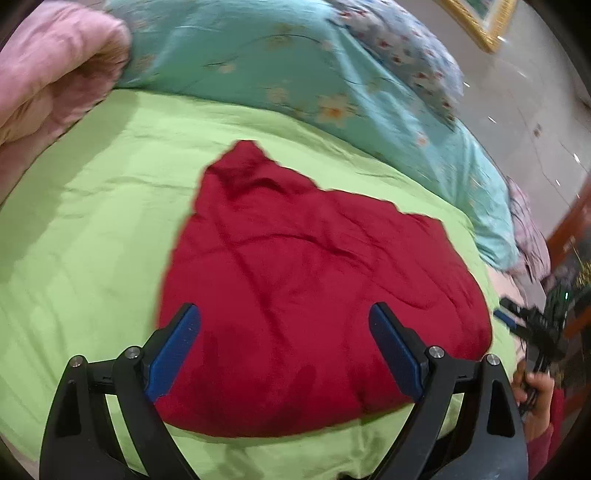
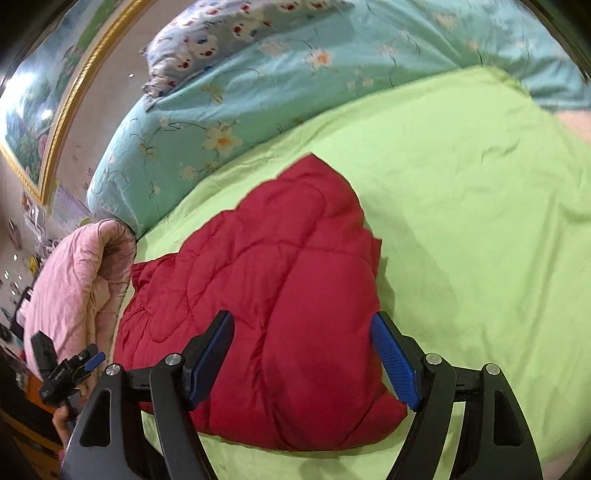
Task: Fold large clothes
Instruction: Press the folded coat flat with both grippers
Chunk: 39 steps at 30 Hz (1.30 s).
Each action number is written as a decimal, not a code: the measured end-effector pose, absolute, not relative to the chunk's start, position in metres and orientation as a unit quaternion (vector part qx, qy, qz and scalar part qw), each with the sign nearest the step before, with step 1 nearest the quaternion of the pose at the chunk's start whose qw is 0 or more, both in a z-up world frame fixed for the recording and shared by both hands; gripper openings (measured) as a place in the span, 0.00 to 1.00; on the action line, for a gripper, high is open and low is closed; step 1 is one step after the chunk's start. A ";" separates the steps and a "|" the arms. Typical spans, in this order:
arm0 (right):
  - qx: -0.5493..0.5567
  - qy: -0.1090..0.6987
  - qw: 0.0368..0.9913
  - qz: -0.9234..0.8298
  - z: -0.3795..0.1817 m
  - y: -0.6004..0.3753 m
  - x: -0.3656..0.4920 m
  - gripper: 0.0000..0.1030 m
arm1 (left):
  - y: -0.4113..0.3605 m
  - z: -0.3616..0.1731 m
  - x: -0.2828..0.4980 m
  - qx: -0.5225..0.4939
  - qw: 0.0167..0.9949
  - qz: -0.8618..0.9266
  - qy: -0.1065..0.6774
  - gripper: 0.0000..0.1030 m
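Note:
A red quilted garment lies bunched and folded on a lime green sheet. It also shows in the right wrist view. My left gripper is open and empty, hovering above the garment's near edge. My right gripper is open and empty, above the garment's near part. In the left wrist view the other gripper shows at the right edge, held in a hand. In the right wrist view the other gripper shows at the lower left.
A turquoise floral quilt lies along the far side of the bed, with a patterned pillow on it. A pink quilt is rolled at the bed's side. A gold-framed picture hangs on the wall. The green sheet spreads beside the garment.

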State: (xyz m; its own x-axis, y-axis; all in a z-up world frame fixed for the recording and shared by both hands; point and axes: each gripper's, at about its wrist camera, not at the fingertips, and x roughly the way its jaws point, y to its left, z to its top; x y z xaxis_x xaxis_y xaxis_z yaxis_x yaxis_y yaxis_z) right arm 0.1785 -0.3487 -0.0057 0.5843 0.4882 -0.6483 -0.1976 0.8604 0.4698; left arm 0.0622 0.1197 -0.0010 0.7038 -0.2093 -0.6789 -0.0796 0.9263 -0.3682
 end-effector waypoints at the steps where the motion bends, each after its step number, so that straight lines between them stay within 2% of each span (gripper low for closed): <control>1: 0.168 0.402 0.879 0.194 -0.001 -0.346 0.175 0.76 | 0.111 0.001 0.062 -0.182 0.905 -0.045 0.382 0.90; 5: 0.107 0.350 0.909 0.201 0.026 -0.322 0.158 0.75 | 0.082 0.008 0.064 -0.159 0.910 -0.085 0.374 0.90; 7: 0.093 0.352 0.901 0.237 0.030 -0.306 0.156 0.73 | 0.068 0.008 0.068 -0.150 0.911 -0.100 0.372 0.90; 9: 0.068 0.366 0.888 0.271 0.025 -0.278 0.159 0.61 | 0.057 0.004 0.075 -0.141 0.910 -0.109 0.374 0.90; 11: 0.037 0.375 0.882 0.283 0.018 -0.254 0.163 0.57 | 0.051 -0.002 0.080 -0.139 0.908 -0.114 0.379 0.90; 16: 0.014 0.401 0.873 0.276 -0.008 -0.224 0.192 0.59 | 0.048 -0.030 0.104 -0.147 0.894 -0.112 0.408 0.90; 24: -0.004 0.426 0.882 0.201 -0.045 -0.239 0.238 0.57 | 0.038 -0.050 0.146 -0.111 0.898 -0.058 0.422 0.90; 29: 0.034 0.434 0.880 0.189 -0.058 -0.248 0.258 0.57 | 0.045 -0.058 0.166 -0.124 0.892 -0.056 0.430 0.90; 36: 0.057 0.430 0.880 0.193 -0.061 -0.257 0.253 0.57 | 0.045 -0.066 0.166 -0.110 0.895 -0.062 0.428 0.91; 39: 0.048 0.414 0.890 0.185 -0.042 -0.254 0.241 0.60 | 0.047 -0.065 0.169 -0.115 0.893 -0.069 0.429 0.91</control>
